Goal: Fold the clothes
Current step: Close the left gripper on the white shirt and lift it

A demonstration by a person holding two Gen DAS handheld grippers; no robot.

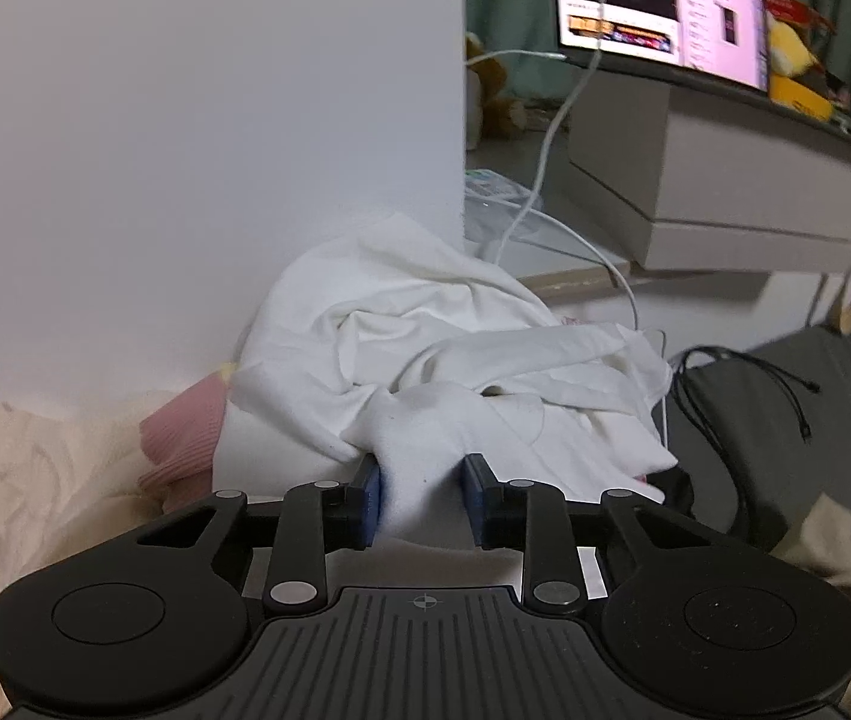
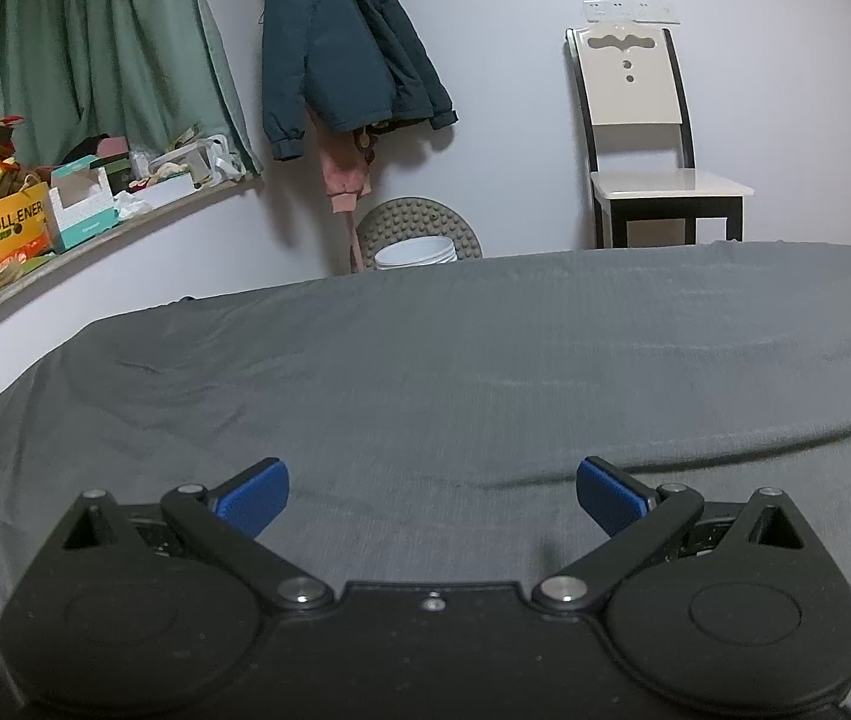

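The white garment point(image 1: 425, 360) lies in a crumpled heap against the wall, next to one pink knit piece point(image 1: 185, 438) and one cream blanket point(image 1: 35, 468). The left gripper point(image 1: 422, 498) has pinched a fold of the white cloth between its two blue pads, probably to pull it out of the pile. The right gripper point(image 2: 431, 495) hangs over the bare grey bed sheet point(image 2: 485, 360), jaws spread wide and holding nothing, likely waiting for the cloth.
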